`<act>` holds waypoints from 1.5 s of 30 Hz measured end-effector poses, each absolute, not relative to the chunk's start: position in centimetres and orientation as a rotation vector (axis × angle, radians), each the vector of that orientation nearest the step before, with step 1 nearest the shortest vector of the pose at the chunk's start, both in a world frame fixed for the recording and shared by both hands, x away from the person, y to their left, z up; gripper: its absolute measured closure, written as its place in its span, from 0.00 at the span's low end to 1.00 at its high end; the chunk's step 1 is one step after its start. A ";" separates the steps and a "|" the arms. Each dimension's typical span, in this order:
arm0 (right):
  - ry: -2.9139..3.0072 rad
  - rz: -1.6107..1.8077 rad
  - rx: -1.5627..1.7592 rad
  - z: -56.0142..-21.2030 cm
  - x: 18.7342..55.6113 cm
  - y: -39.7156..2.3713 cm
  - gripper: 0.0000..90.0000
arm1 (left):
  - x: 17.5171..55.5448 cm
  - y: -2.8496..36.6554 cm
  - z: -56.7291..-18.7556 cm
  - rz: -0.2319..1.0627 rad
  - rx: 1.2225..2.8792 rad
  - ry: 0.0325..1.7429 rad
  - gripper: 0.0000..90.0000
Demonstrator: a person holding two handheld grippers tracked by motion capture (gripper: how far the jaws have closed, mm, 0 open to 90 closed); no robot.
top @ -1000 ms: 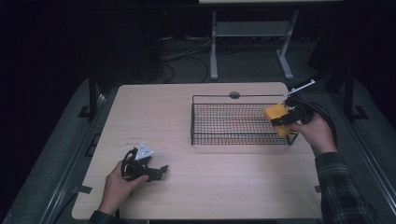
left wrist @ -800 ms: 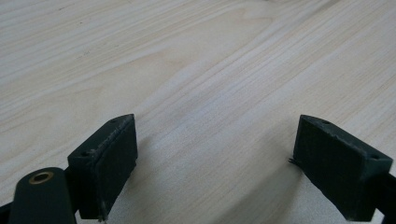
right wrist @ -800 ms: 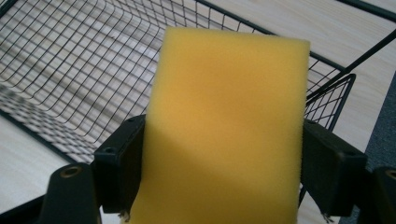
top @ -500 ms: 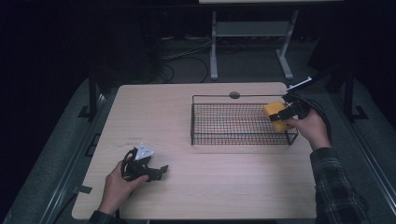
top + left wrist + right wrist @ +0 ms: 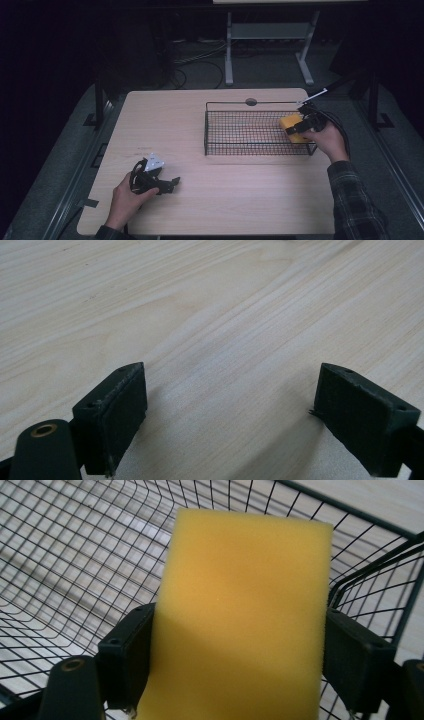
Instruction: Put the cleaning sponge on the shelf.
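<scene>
1 yellow sponge (image 5: 240,615) is clamped in the right gripper (image 5: 299,126), inside the wire basket (image 5: 250,142) at its 3 o'clock end, apparently unreleased. Left gripper (image 5: 155,182), jaws apart and empty, rests on the table (image 5: 240,200) at 7 o'clock.

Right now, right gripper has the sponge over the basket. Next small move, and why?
Probably lower it a little, then open. The right gripper is shut on the yellow sponge, which hangs inside the wire basket at its right end, mesh floor beneath. The left gripper rests open on the table.

sponge (image 5: 240,615) yellow | basket (image 5: 255,148) black wire grid | table (image 5: 200,125) pale woodgrain
</scene>
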State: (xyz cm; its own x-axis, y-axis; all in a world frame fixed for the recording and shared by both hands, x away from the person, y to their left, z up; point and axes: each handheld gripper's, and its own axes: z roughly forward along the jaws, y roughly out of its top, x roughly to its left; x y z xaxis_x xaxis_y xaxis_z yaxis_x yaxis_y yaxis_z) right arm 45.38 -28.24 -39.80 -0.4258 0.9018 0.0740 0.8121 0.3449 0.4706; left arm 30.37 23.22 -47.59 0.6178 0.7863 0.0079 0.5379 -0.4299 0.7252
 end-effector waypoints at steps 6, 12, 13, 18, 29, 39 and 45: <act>2.411 0.649 1.570 -40.4 45.4 -28.2 0.24 | 30.4 23.2 -47.6 0.455 2.139 1.035 0.14; 2.412 0.640 1.586 -40.7 45.4 -28.3 0.20 | 30.4 23.2 -47.6 0.455 2.139 1.035 0.14; 2.405 0.630 1.589 -40.7 45.4 -28.3 0.19 | 30.4 23.2 -47.6 0.454 2.139 1.035 0.14; 2.396 0.636 1.586 -40.5 45.3 -28.3 0.18 | 30.4 23.2 -47.6 0.455 2.138 1.035 0.14; 2.379 0.719 1.546 -38.6 43.8 -28.4 0.17 | 30.4 23.2 -47.6 0.455 2.139 1.035 0.14; 2.383 0.749 1.497 -37.5 41.5 -28.5 0.17 | 30.4 23.2 -47.6 0.454 2.139 1.035 0.14; 2.379 0.779 1.478 -37.0 40.0 -28.9 0.17 | 30.4 23.2 -47.6 0.455 2.139 1.035 0.14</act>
